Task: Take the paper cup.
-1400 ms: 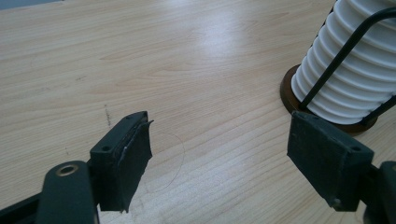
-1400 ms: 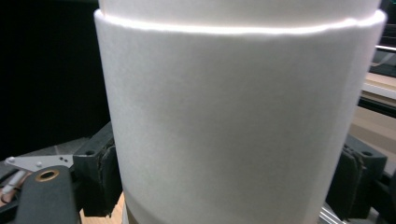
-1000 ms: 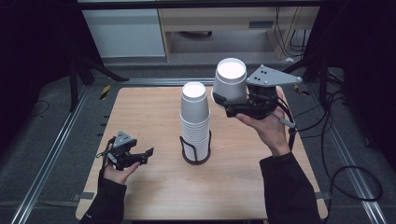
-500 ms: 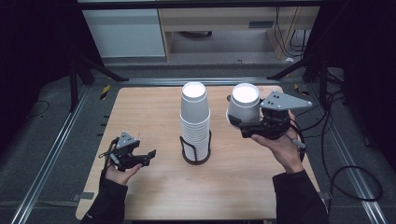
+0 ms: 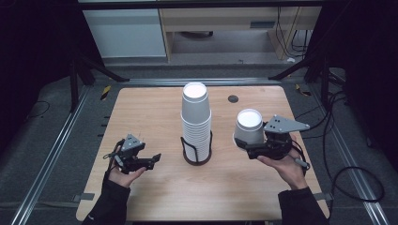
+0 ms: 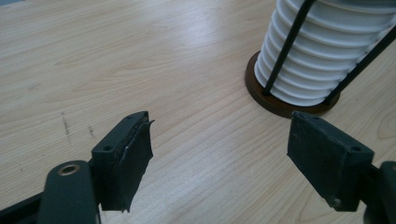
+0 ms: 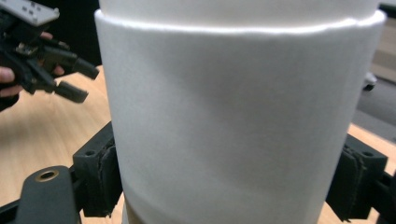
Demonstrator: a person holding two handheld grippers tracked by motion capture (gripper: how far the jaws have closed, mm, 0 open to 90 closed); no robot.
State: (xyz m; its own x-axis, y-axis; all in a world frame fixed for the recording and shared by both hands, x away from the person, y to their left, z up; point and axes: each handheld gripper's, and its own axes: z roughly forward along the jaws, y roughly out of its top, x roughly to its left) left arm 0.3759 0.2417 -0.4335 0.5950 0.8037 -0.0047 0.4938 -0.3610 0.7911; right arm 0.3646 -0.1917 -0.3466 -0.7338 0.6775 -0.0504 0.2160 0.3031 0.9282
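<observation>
A tall stack of white paper cups (image 5: 196, 117) stands in a black wire holder with a brown base (image 5: 197, 158) at the middle of the wooden table (image 5: 155, 108). To its right, my right gripper (image 5: 246, 143) is shut on a single white cup (image 5: 248, 126), held upright low over the table; contact with the wood cannot be told. In the right gripper view the cup (image 7: 233, 116) sits between both pads (image 7: 100, 175). My left gripper (image 5: 152, 159) rests open left of the stack, jaws wide and nothing between them (image 6: 224, 154), pointing at the holder's base (image 6: 261, 93).
A small dark round grommet (image 5: 233, 98) sits in the tabletop behind the held cup. Metal rails (image 5: 56, 154) run along both table sides, and cables (image 5: 347, 168) lie on the floor at the right. A cabinet (image 5: 126, 33) stands beyond the far edge.
My right gripper has come down and to the right with the cup, from above the stack's height to low beside it. The left gripper has stayed put.
</observation>
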